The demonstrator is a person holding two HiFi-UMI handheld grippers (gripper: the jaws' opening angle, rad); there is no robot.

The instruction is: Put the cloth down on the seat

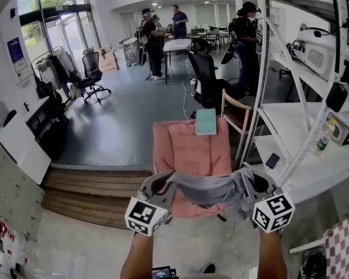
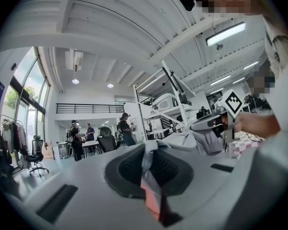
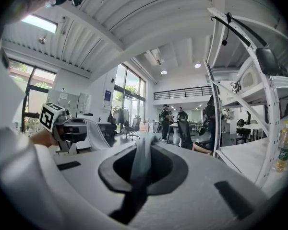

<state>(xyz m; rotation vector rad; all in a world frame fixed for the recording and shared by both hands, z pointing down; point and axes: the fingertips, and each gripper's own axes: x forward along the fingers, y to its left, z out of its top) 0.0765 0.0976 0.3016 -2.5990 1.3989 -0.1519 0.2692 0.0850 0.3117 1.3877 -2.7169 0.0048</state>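
Observation:
A grey cloth (image 1: 208, 189) hangs stretched between my two grippers, in front of and just above a pink padded seat (image 1: 189, 150). My left gripper (image 1: 160, 183) is shut on the cloth's left corner, and my right gripper (image 1: 252, 182) is shut on its right corner. In the left gripper view a fold of the cloth (image 2: 150, 158) stands pinched between the jaws, with the right gripper (image 2: 215, 124) beyond it. The right gripper view shows the cloth (image 3: 143, 161) clamped as a dark strip, and the left gripper (image 3: 67, 129) off to its left. A teal flat object (image 1: 206, 121) rests on the seat's back.
A white shelving rack (image 1: 305, 106) stands close on the right, with a bottle (image 1: 321, 143) and a dark phone (image 1: 273, 160) on its shelf. A wooden chair (image 1: 238, 117) and a black office chair (image 1: 206, 79) stand behind the seat. A wooden step (image 1: 96, 192) lies at the left. Several people stand far back.

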